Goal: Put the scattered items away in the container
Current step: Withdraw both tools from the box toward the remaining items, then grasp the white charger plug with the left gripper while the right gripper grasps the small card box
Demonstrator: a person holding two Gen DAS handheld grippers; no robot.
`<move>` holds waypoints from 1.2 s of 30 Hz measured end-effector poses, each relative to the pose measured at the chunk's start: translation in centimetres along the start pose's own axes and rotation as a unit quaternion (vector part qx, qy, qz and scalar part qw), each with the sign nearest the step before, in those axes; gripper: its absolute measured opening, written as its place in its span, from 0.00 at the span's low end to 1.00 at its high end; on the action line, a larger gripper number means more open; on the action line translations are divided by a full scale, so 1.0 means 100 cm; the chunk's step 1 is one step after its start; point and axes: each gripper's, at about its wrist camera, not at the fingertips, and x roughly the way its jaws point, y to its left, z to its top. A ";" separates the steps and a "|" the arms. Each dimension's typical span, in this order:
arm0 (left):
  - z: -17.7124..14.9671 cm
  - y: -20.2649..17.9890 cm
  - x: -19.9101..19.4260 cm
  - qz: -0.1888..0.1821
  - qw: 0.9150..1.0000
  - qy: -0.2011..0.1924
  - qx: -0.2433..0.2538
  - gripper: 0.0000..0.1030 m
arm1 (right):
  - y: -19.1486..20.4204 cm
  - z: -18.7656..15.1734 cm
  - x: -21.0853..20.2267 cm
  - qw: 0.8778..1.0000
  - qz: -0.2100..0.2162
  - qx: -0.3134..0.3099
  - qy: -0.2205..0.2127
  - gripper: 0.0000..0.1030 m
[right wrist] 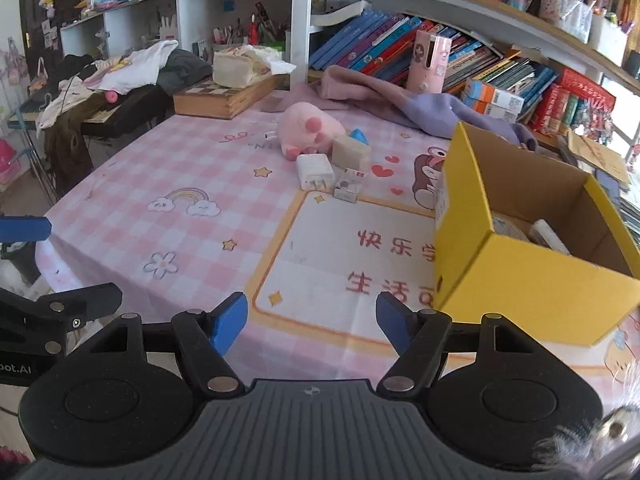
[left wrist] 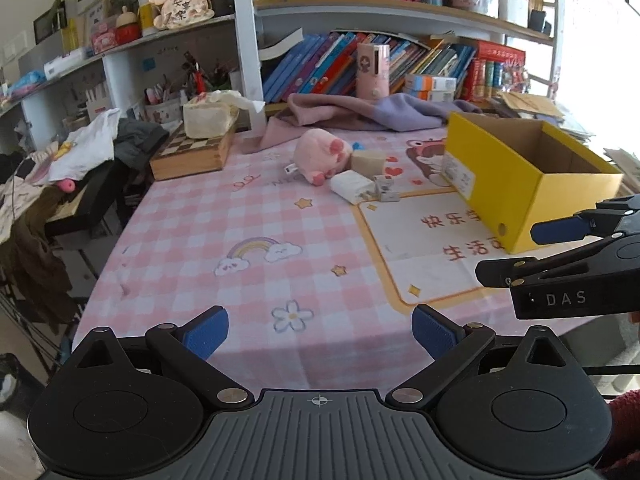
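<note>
Pink checked tablecloth (left wrist: 192,220) is hosting the clutter: pink plush (right wrist: 306,130), beige block (right wrist: 352,154), white charger (right wrist: 315,172) and some small packet, hard to tell what, sitting clustered left of the yellow box (right wrist: 532,280). Left gripper (left wrist: 320,334) and right gripper (right wrist: 312,322) are both hovering spread, holding nothing. Plush is looking squashy and light, so pinch its middle; charger's probably slick, so grip its flat sides.

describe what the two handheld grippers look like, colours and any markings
Both are matte black plastic. The left gripper and right gripper each have two round hubs, hinged link arms with silver pivot pins, a ribbed grey centre plate bearing a small crosshair mark, and jaws faced with textured blue pads. The right one's side reads "DAS" in white; the left one's shows "bot.AI". No cables show.
</note>
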 end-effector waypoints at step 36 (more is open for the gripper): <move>0.139 0.021 0.186 -0.017 0.997 0.066 -0.033 0.95 | -0.064 0.114 0.215 0.994 -0.004 0.060 0.090 0.51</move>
